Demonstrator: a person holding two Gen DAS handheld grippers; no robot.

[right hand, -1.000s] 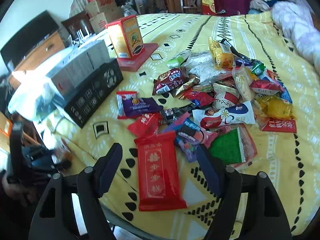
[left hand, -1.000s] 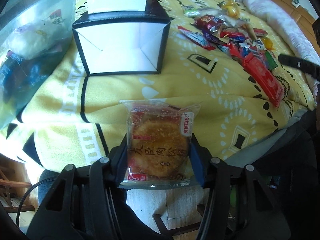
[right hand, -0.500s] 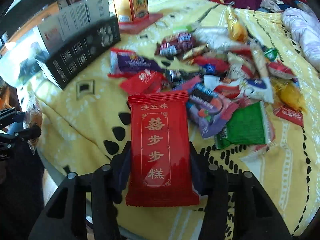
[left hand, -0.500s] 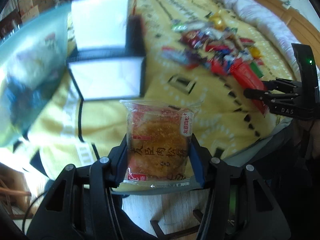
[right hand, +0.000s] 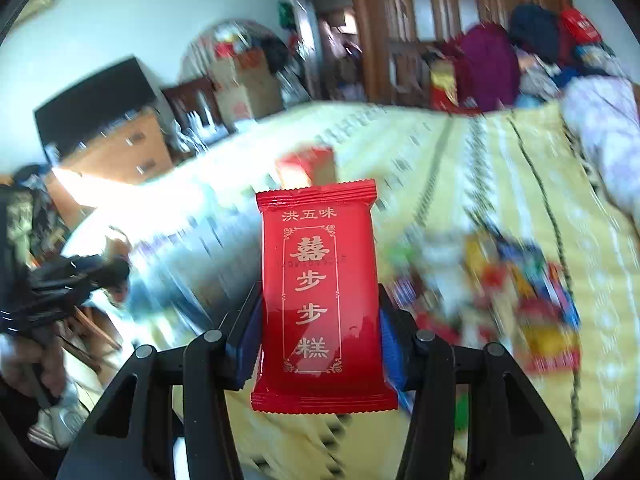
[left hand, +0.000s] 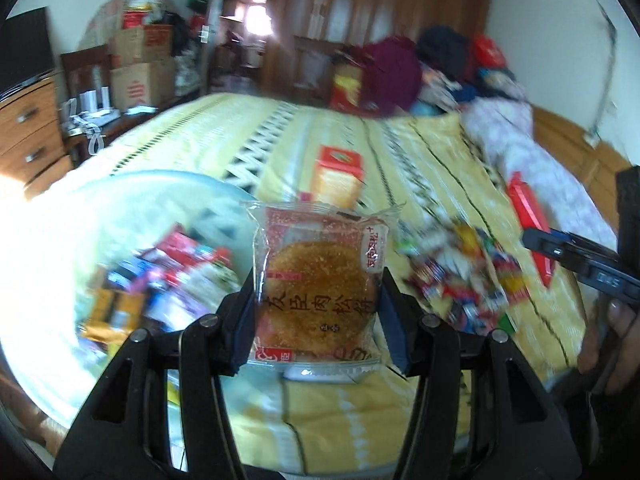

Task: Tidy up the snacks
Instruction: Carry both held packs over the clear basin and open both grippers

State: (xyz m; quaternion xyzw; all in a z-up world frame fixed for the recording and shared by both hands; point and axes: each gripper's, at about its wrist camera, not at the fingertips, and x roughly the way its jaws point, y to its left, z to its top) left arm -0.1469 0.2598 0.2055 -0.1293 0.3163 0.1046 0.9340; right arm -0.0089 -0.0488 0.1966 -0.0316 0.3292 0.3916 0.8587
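My left gripper is shut on a clear-wrapped round brown cake, held up above the bed's near edge. To its left lies a clear plastic bag with several snack packets inside, blurred. My right gripper is shut on a red packet with gold characters, lifted off the bed. A heap of loose snacks lies on the yellow bedspread at the right, the same snack heap blurred in the right wrist view. The right gripper with its red packet also shows at the left wrist view's right edge.
A red and yellow box stands upright mid-bed. A folded pale quilt runs along the bed's right side. Cardboard boxes and a wooden dresser stand at the left. Clothes are piled beyond the bed. A hand shows at right.
The right gripper closed on the red packet and lifted it off the bed. Both grippers rose and tilted up, so the room beyond the bed now shows. The left kept its cake.
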